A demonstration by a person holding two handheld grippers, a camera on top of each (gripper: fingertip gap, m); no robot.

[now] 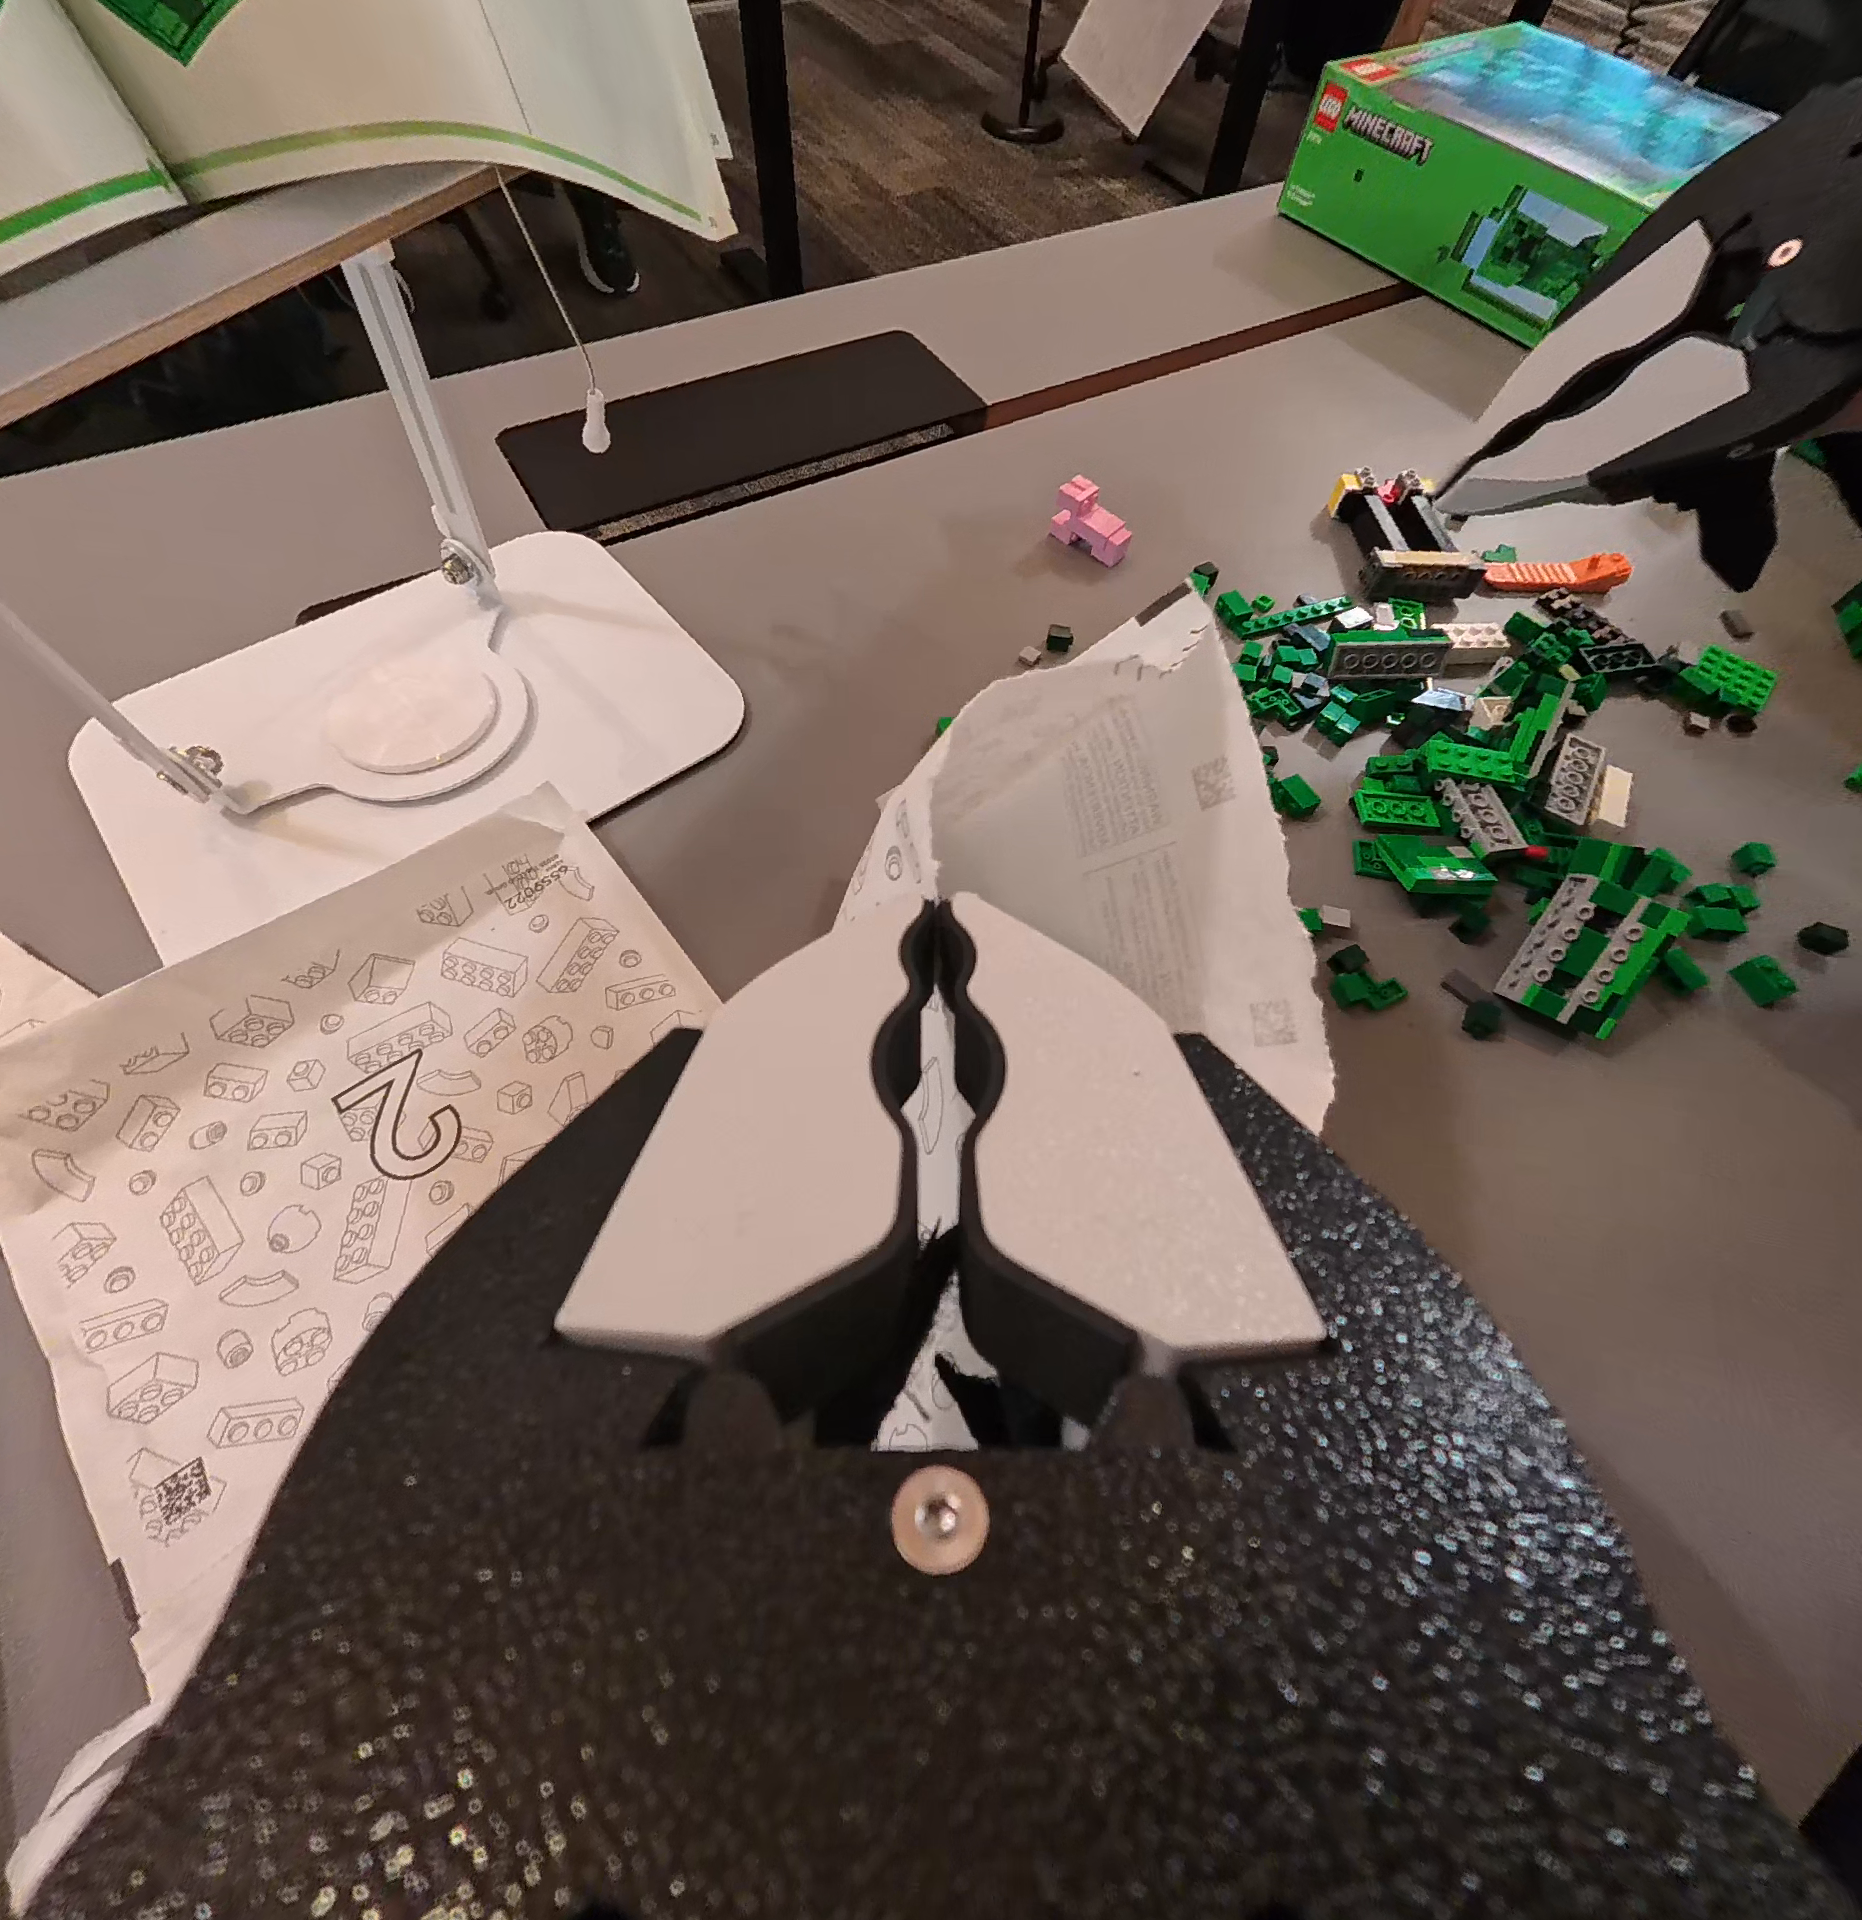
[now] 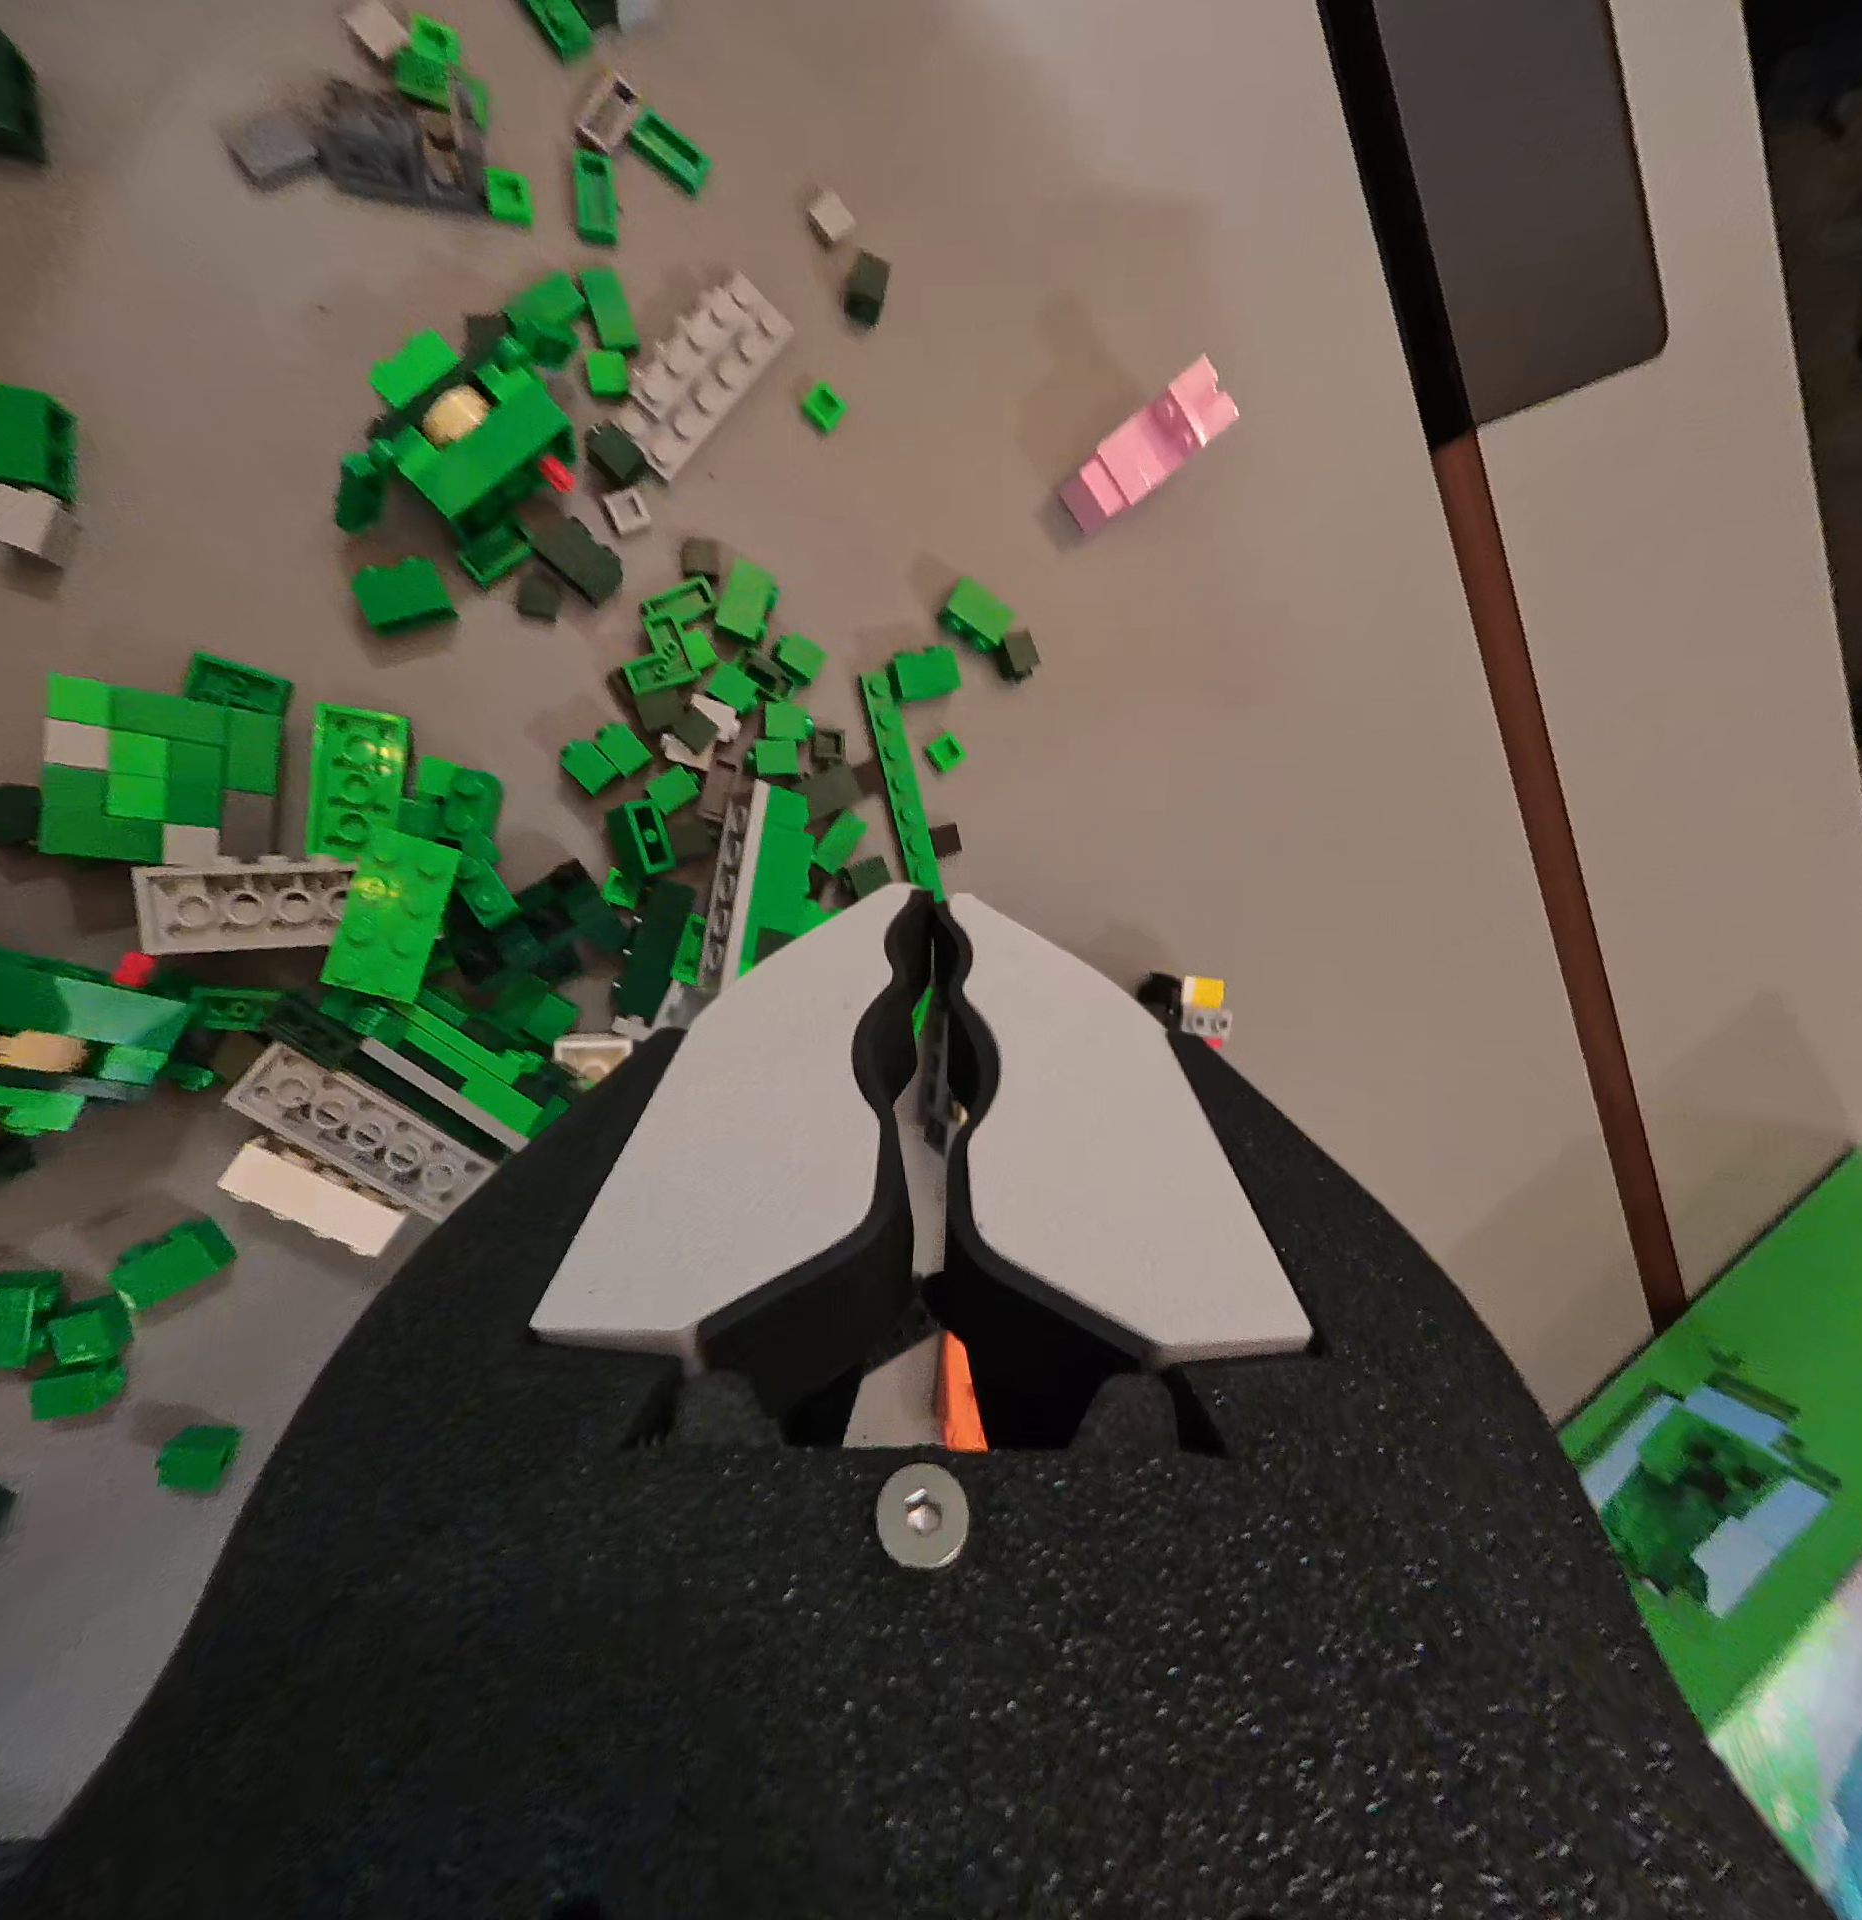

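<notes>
Left gripper (image 1: pixel 937 914) body hides the lower part of the torn paper bag (image 1: pixel 1114 790). Right gripper (image 2: pixel 935 909) covers most of the orange tool (image 2: pixel 958 1397); green box (image 2: pixel 1758 1455) cut off, blurred.

Left tongs (image 1: pixel 939 914) pinch torn paper bag (image 1: pixel 1093 790) — bricks (image 1: pixel 1509 790) beside.

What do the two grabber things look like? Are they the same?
Yes, they match. The left gripper and the right gripper each have a black, speckly, rough body that widens toward the camera, two pale grey fingers with wavy black rubbery inner edges, and one silver bolt with a washer in the middle. No cables or sleeves show.
</notes>
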